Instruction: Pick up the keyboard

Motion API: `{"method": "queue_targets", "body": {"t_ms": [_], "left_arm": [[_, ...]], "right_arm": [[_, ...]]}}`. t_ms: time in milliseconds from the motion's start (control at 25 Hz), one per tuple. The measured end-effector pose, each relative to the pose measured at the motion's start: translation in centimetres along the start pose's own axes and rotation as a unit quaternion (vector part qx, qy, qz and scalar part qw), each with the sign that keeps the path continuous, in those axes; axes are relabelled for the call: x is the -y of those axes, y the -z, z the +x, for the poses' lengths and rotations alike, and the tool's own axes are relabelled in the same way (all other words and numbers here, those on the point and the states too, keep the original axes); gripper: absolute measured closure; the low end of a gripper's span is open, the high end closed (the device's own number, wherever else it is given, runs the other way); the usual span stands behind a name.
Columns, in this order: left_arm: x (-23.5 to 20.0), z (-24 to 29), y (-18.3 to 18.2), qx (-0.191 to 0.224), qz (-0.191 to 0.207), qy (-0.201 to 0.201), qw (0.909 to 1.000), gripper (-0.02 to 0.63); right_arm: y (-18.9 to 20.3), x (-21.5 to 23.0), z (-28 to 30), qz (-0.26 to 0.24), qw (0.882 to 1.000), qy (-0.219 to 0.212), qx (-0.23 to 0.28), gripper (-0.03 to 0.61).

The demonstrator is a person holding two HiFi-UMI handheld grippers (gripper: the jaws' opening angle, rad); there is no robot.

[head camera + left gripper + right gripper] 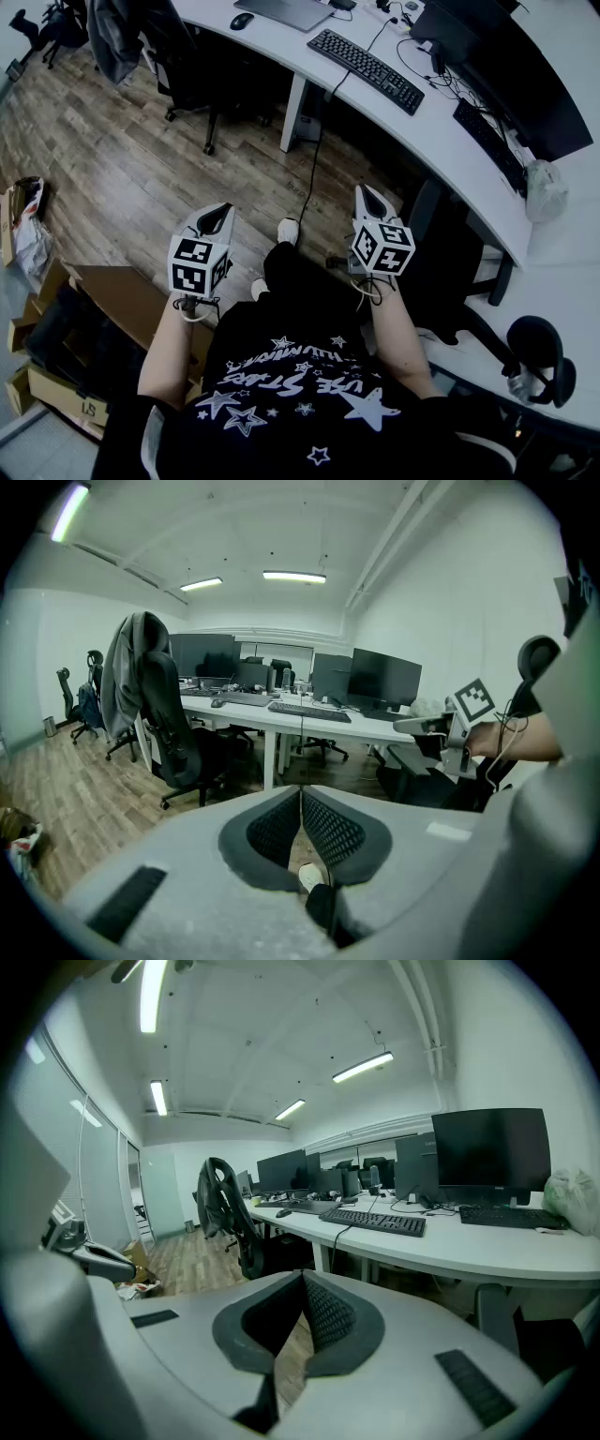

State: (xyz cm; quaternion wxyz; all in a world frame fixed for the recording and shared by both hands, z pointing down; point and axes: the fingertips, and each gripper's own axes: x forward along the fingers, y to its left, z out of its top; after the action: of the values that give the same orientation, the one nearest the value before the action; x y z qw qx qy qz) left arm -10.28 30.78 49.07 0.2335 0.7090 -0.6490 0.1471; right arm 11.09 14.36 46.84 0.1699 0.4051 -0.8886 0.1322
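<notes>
Office floor near, white table (441, 141) far right. Black keyboard (366, 70) on it, well ahead, long axis along the table edge. Right gripper (367, 197) nearer than left gripper (221, 214); both clenched, empty.

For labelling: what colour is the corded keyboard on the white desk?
Black; the keyboard shows best in the head view.

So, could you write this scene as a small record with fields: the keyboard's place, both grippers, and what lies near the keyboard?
keyboard: black, flat on the white desk
left gripper: shut, empty, in front of the person, away from the desk
right gripper: shut, empty, also away from the desk
near the keyboard: mouse, second keyboard, monitor
task status: keyboard not yet touched
</notes>
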Motion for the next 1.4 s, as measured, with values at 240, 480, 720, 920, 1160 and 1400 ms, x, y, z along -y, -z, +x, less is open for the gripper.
{"method": "queue_targets", "body": {"t_ms": [240,480,720,920,1160,1400], "left_arm": [[0.5,0.1,-0.1,0.004,0.005,-0.002,1.0000,0.589],[0.1,0.2,0.5,0.001,-0.014,0.000,0.9999,0.589],[0.2,0.7,-2.5,0.038,-0.001,0.014,0.9992,0.589],[-0.7,2.0,-5.3,0.061,0.023,0.010,0.9978,0.573],[-1.0,5.8,-7.7,0.061,0.025,0.044,0.9969,0.294],[-3.4,11.4,-11.7,0.060,0.034,0.058,0.9959,0.218]], "right_arm": [[0.5,0.4,-0.1,0.005,1.000,0.001,-0.002,0.574],[0.4,0.0,-0.1,-0.001,1.000,0.002,-0.001,0.574],[-2.1,0.6,0.3,0.014,0.999,-0.001,0.032,0.574],[-4.1,1.1,1.8,0.028,0.998,-0.001,0.057,0.572],[-5.1,2.9,6.0,0.039,0.998,-0.013,0.053,0.381],[-5.5,5.8,12.6,0.053,0.998,-0.007,0.025,0.209]]}}
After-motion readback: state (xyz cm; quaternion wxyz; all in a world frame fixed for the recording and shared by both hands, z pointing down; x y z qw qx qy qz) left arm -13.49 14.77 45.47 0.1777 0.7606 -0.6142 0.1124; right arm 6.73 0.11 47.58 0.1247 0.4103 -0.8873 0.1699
